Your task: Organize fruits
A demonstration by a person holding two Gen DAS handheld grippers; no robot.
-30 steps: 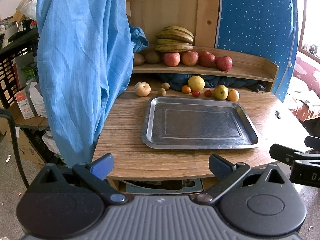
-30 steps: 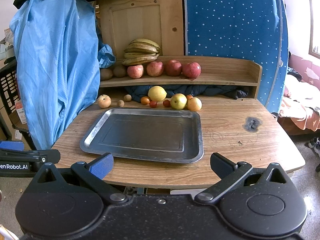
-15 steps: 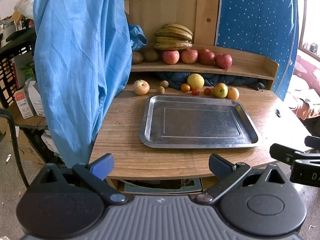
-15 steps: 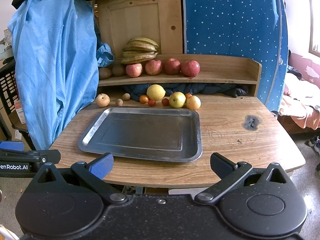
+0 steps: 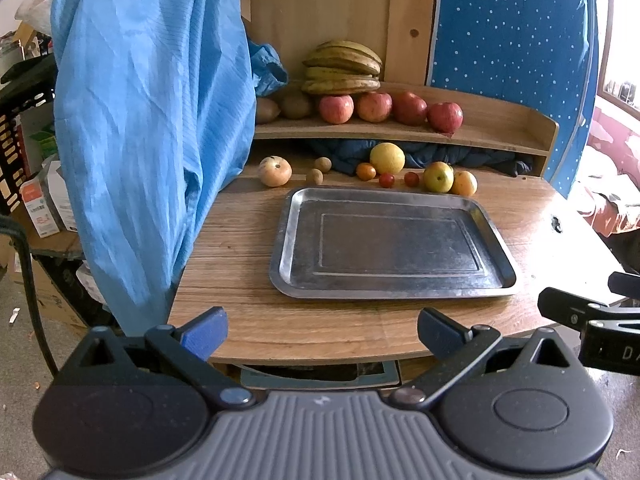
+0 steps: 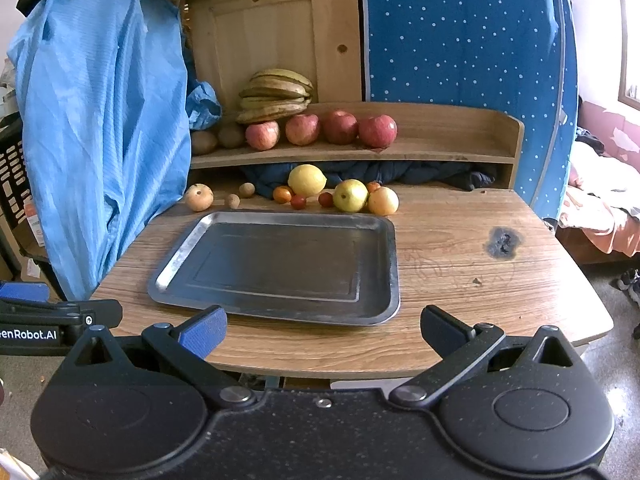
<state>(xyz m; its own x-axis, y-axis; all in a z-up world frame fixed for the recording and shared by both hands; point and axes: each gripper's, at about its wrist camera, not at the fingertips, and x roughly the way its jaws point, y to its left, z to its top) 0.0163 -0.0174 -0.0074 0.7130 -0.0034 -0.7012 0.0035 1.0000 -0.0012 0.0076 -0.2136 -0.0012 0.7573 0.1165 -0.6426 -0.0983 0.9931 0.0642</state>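
Both grippers hang at the near edge of the wooden table [image 6: 460, 240], and nothing is in either one. The left gripper [image 5: 322, 330] has its jaws spread wide apart over the table's near lip, blue pad showing on the left finger. The right gripper [image 6: 324, 328] is just the same, jaws wide apart and empty, its tips over the near rim of the metal tray [image 6: 390, 280].

That tray sits flat in the middle of the table with nothing on it. All the fruit is beyond it. Along the tray's far edge runs a loose row: a pale onion-like fruit [image 6: 199, 197] at far left, two small brown round fruits [image 6: 247, 189] beside it, then a small orange one [image 6: 282, 194], a big yellow lemon [image 6: 307, 180] just behind, two tiny red tomatoes [image 6: 298, 201], a yellow-green apple [image 6: 350, 195], and an orange-yellow fruit [image 6: 383, 201] touching the apple on its right.

Up on the low wooden shelf [image 6: 440, 152] at the back, four red apples [image 6: 340, 127] stand in a line, with a bunch of dull yellow-green bananas [image 6: 276, 94] stacked behind the leftmost apple and two brown kiwi-like fruits [image 6: 231, 136] further left.

A blue cloth [image 6: 104, 120] hangs down the left side of the table. From the left wrist view the right gripper's side pokes in at the right edge.
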